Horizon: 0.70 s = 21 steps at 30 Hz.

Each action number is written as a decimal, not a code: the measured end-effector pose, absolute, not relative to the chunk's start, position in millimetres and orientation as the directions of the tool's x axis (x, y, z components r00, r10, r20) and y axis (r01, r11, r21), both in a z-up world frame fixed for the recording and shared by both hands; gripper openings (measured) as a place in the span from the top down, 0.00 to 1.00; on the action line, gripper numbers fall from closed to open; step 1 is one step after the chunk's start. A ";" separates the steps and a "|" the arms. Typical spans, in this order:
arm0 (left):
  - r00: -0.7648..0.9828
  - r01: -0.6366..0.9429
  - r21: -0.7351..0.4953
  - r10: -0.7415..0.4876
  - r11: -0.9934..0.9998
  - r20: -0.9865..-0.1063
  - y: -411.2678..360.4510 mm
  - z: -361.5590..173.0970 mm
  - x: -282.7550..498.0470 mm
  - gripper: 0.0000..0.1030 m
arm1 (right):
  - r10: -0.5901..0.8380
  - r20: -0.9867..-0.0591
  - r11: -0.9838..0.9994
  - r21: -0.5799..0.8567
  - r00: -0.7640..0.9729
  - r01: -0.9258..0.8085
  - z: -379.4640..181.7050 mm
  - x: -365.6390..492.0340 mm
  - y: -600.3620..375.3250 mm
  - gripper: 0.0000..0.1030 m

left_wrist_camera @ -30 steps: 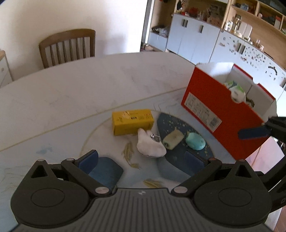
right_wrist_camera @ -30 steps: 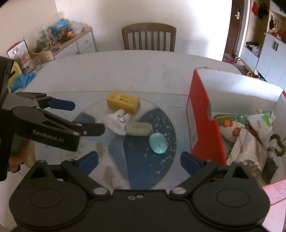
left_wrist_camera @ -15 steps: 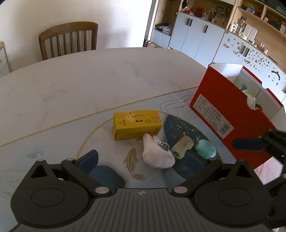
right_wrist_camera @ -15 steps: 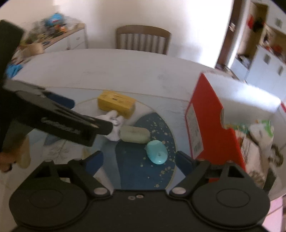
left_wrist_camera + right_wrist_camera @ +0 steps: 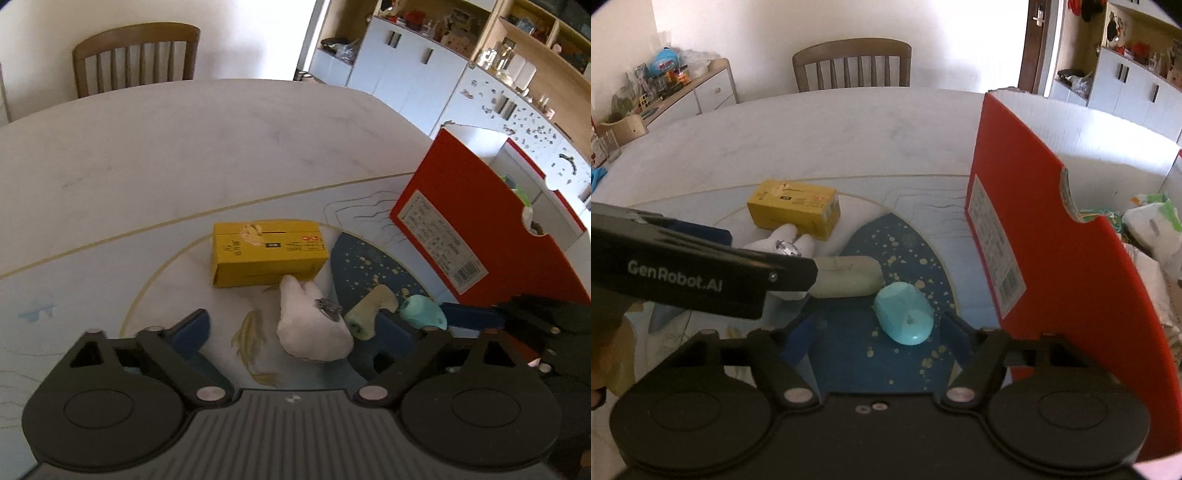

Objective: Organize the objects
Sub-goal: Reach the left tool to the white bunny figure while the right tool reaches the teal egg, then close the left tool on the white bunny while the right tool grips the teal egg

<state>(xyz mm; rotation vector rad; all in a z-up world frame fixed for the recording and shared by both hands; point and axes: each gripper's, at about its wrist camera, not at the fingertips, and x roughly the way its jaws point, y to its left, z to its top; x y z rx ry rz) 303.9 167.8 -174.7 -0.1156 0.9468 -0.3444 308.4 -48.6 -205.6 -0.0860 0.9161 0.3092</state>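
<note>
Teal soap (image 5: 904, 317) sits low-centre between the right hand-held gripper (image 5: 877, 332) fingers, spread wide and empty, framing a pickup; left hand-held gripper (image 5: 295, 332) likewise brackets the white pouch (image 5: 312, 328).

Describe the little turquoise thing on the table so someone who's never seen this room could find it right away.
Find the tall red box on the round table. On the dark blue speckled patch beside its labelled wall lies the turquoise egg-shaped piece, between the open right gripper fingers. Its neighbours are a pale green bar, a white plush toy and a yellow carton; only it is turquoise.
</note>
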 end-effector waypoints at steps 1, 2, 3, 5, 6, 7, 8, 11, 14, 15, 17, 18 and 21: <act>0.531 0.240 -0.254 -0.345 0.937 -0.774 167.5 -174.6 304.1 0.15 | 0.228 -0.789 0.952 0.058 0.570 -0.301 -205.0 309.2 -48.9 0.35; 0.530 0.241 -0.262 -0.353 0.934 -0.771 167.6 -174.5 304.4 0.18 | 0.231 -0.789 0.951 0.058 0.570 -0.304 -204.8 310.4 -49.0 0.36; 0.528 0.244 -0.273 -0.364 0.930 -0.768 167.8 -174.1 304.3 0.25 | 0.231 -0.789 0.950 0.057 0.570 -0.306 -204.8 311.2 -48.5 0.37; 0.523 0.248 -0.284 -0.375 0.926 -0.766 167.3 -173.1 304.5 0.40 | 0.235 -0.787 0.949 0.058 0.571 -0.310 -203.9 311.8 -49.0 0.44; 0.521 0.249 -0.281 -0.373 0.927 -0.768 166.8 -173.1 304.4 0.49 | 0.236 -0.787 0.948 0.058 0.571 -0.312 -203.4 311.5 -49.2 0.47; 0.523 0.248 -0.272 -0.365 0.930 -0.770 166.3 -172.9 304.1 0.51 | 0.236 -0.786 0.947 0.056 0.571 -0.316 -202.9 311.0 -49.0 0.51; 0.522 0.246 -0.276 -0.367 0.929 -0.770 166.8 -172.7 304.4 0.52 | 0.238 -0.786 0.946 0.054 0.571 -0.321 -202.6 310.3 -48.9 0.53; 0.519 0.234 -0.292 -0.373 0.927 -0.769 169.0 -172.0 304.6 0.60 | 0.234 -0.787 0.944 0.044 0.571 -0.326 -202.0 310.1 -48.1 0.64; 0.524 0.230 -0.276 -0.357 0.933 -0.773 167.5 -169.4 303.2 0.65 | 0.232 -0.789 0.945 0.044 0.568 -0.325 -200.7 309.3 -49.1 0.71; 0.524 0.229 -0.273 -0.355 0.934 -0.775 167.6 -169.0 302.0 0.66 | 0.232 -0.789 0.945 0.043 0.569 -0.325 -200.3 309.3 -49.4 0.71; 0.526 0.227 -0.267 -0.348 0.937 -0.776 168.0 -167.8 298.6 0.66 | 0.232 -0.786 0.945 0.042 0.573 -0.325 -198.5 307.7 -50.5 0.71; 0.530 0.220 -0.257 -0.336 0.941 -0.778 168.0 -166.7 296.1 0.66 | 0.234 -0.783 0.945 0.044 0.576 -0.324 -196.8 306.5 -51.7 0.71; 0.529 0.197 -0.255 -0.322 0.947 -0.785 170.0 -162.0 289.1 0.67 | 0.238 -0.778 0.946 0.050 0.582 -0.319 -189.7 302.9 -54.6 0.71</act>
